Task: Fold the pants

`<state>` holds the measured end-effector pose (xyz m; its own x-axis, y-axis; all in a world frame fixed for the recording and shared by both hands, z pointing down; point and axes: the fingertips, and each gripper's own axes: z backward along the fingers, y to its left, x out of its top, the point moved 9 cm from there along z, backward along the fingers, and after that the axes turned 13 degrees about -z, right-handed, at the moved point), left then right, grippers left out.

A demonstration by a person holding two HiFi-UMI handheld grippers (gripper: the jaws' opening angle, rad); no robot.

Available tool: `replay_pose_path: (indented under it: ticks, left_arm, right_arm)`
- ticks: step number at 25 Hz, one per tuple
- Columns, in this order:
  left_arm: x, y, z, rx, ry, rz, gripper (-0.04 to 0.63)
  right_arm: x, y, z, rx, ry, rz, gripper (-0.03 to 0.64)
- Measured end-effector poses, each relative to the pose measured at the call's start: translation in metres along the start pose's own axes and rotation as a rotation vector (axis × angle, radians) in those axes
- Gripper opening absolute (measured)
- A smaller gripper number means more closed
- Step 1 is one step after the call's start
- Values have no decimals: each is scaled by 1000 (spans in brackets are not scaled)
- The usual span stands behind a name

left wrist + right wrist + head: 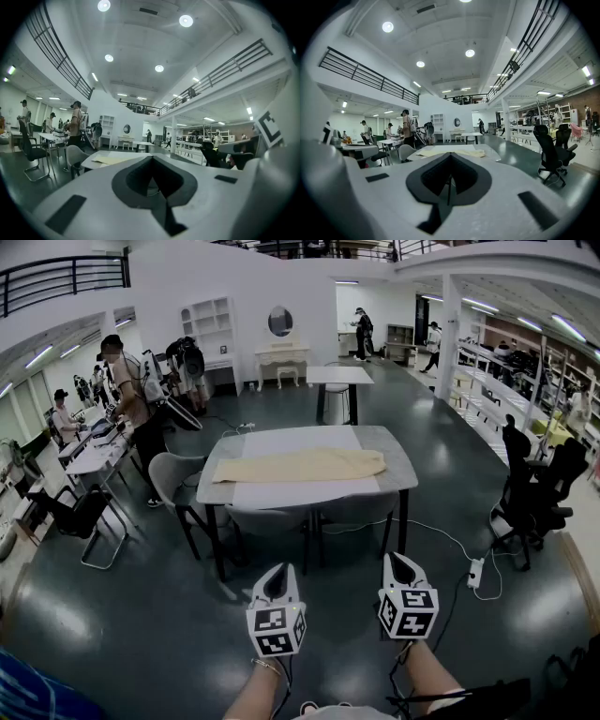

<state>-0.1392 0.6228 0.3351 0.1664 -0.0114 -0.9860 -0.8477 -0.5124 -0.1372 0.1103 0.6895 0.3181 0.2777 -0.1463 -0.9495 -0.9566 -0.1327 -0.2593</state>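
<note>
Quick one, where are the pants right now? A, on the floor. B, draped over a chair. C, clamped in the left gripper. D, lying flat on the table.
D: the pale yellow pants lie stretched out across the table, while the left gripper and right gripper hang well short of it, both shut with nothing between their jaws.

The pants (300, 466) are lying across the bench (398, 474). A chair (172, 479) is standing at its left end.
</note>
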Motion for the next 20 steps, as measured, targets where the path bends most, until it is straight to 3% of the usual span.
replay_pose_path:
  ticks: [20]
  left_arm:
    - [-24,66,-13,-22,8,22,0]
  right_arm:
    - [-21,40,-26,-64,-18,-26,-8]
